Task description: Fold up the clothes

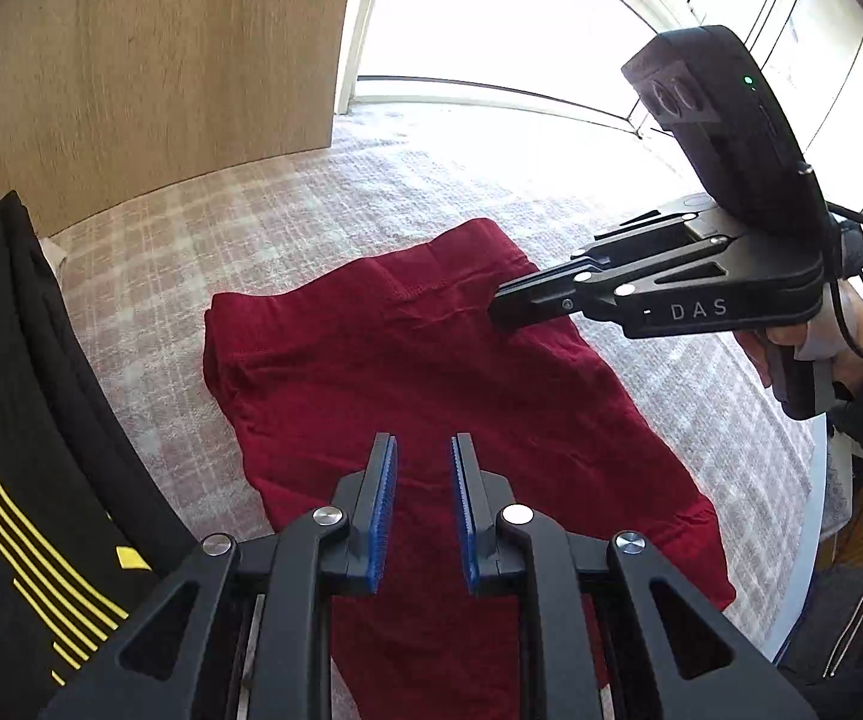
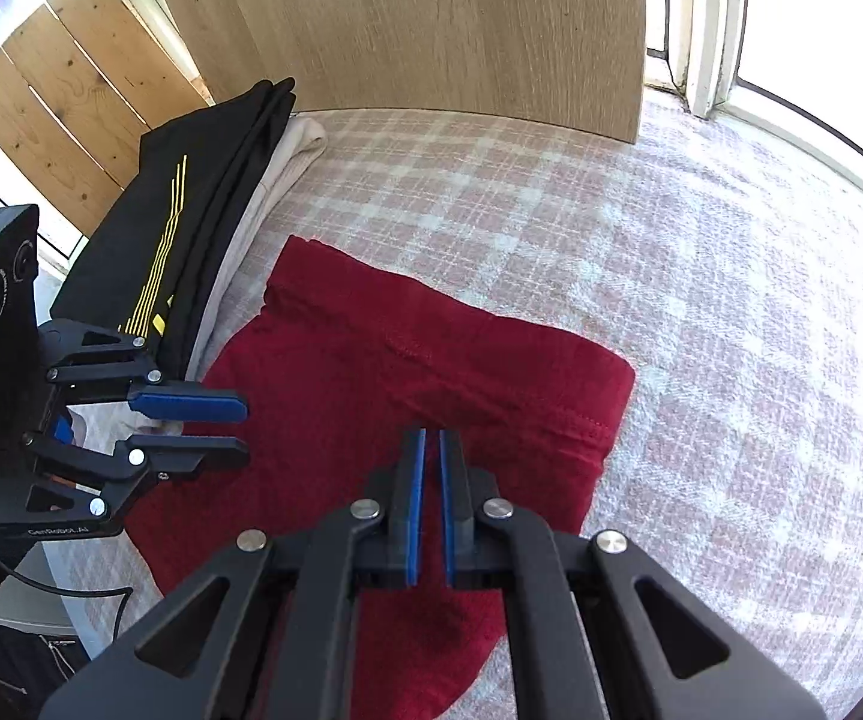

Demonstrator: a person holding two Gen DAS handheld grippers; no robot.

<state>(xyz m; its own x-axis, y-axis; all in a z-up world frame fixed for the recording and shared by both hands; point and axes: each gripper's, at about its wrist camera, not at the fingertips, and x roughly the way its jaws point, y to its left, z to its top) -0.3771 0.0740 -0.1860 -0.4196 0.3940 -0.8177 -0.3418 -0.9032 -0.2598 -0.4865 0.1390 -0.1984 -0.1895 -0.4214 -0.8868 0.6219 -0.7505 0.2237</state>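
Lying rumpled, knitted red cloth

- To my right of the red garment, the checked cloth lies bare; wide room for me.
- On my left, a stack of folded clothes crowds the garment's edge.
- A wooden panel walls off the far side.
- My left gripper and right gripper hang close together above the garment.
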